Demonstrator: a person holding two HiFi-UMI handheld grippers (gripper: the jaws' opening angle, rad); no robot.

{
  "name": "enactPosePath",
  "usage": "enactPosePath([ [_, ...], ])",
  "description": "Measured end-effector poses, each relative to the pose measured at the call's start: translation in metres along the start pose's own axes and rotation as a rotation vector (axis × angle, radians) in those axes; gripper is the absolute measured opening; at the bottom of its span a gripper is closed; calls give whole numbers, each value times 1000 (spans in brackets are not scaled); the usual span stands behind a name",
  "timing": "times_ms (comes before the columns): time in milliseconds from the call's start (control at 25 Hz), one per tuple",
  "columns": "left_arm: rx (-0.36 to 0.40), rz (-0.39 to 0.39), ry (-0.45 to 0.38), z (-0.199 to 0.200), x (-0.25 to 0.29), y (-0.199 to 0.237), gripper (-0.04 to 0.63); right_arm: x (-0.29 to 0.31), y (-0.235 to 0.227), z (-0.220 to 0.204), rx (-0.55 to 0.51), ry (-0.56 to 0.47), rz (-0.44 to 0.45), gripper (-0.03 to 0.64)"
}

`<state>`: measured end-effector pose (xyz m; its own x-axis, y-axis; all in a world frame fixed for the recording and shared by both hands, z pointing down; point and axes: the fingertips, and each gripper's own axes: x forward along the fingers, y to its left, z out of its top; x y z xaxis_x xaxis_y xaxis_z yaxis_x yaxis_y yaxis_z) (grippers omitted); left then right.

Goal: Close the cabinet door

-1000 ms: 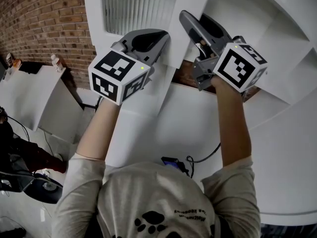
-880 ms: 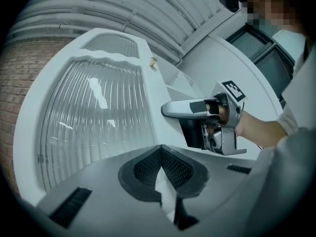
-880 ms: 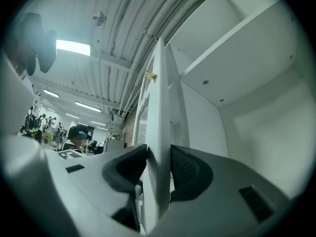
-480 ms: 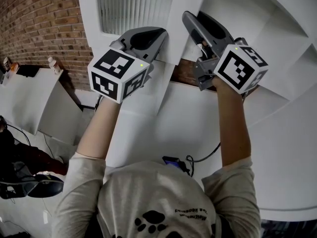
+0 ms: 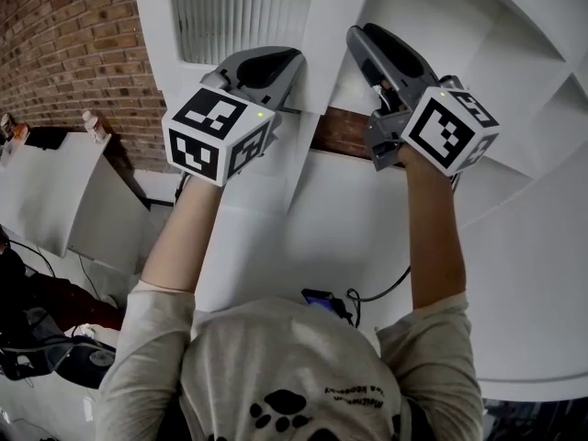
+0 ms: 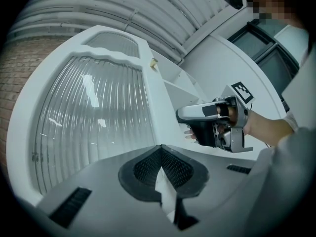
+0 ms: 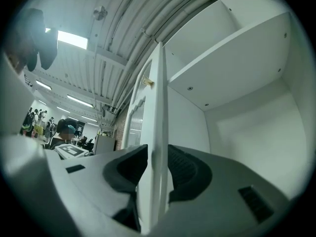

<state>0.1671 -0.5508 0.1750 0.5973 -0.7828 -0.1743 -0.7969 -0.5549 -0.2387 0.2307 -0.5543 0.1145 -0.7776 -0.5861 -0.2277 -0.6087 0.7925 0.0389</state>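
The white cabinet door (image 5: pixel 335 26) has a ribbed glass panel (image 5: pixel 239 12) and stands partly open, edge-on to me. My right gripper (image 5: pixel 363 39) straddles the door's free edge (image 7: pixel 159 107). Its jaws are closing, and both pads (image 7: pixel 185 169) lie against the edge. My left gripper (image 5: pixel 294 62) is shut, its tips resting against the door's front frame beside the glass (image 6: pixel 94 112). The left gripper view also shows the right gripper (image 6: pixel 185 116) at the door's edge. An open shelf (image 7: pixel 227 48) lies inside the cabinet.
A brick wall (image 5: pixel 83 44) stands to the left, with a white counter (image 5: pixel 46 182) below it. A small device with a cable (image 5: pixel 322 299) hangs near my chest. White cabinet panels (image 5: pixel 514 246) fill the right side. People stand far off (image 7: pixel 64 130).
The right gripper has shifted slightly to the right with the door's edge between its jaws. The left gripper has hardly moved.
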Motion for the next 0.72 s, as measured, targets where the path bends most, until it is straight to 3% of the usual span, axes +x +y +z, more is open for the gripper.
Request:
enactPosePath([
  [720,-3,12,32,-3,12,12,8,-52,10,4,-26,29,-140,97],
])
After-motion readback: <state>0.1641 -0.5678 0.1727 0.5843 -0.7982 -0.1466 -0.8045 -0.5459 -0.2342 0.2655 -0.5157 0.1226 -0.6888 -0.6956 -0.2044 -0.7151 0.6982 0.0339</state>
